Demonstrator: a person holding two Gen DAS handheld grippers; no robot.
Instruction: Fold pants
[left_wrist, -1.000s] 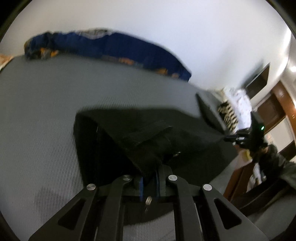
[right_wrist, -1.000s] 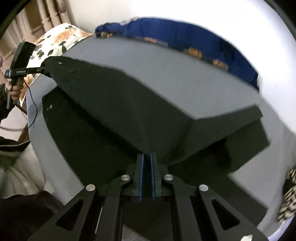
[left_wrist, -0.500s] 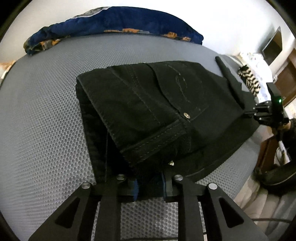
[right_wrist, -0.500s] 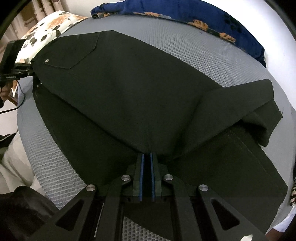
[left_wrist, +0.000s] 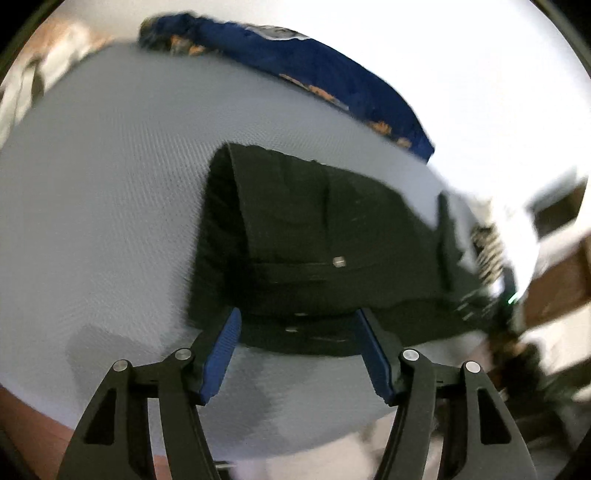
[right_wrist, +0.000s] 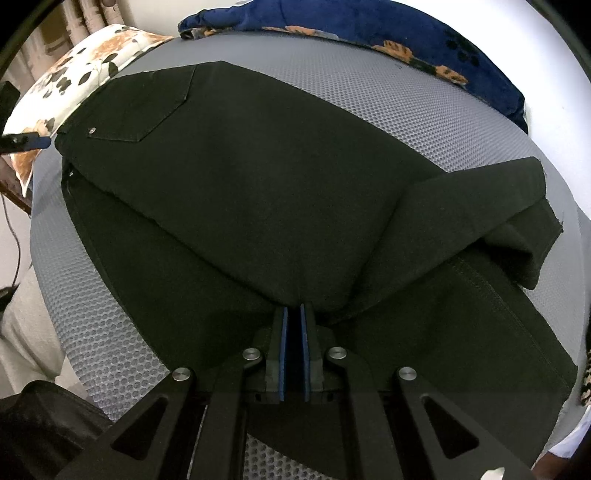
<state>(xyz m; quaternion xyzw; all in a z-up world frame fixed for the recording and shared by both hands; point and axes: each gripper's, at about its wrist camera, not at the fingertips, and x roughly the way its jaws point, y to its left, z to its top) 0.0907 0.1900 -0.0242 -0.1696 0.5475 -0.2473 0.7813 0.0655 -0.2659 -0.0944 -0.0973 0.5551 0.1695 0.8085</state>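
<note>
Black pants (right_wrist: 258, 177) flat on grey mattress (right_wrist: 424, 122), long axis 10-to-4. Right gripper (right_wrist: 292, 314) clamped on folded edge at 6. Left gripper (left_wrist: 297, 325) just opened, nothing between its jaws, waistband at 12.

Left gripper (left_wrist: 297, 332), right gripper (right_wrist: 292, 314): black frames, silver screws, blue-lined jaws.
</note>
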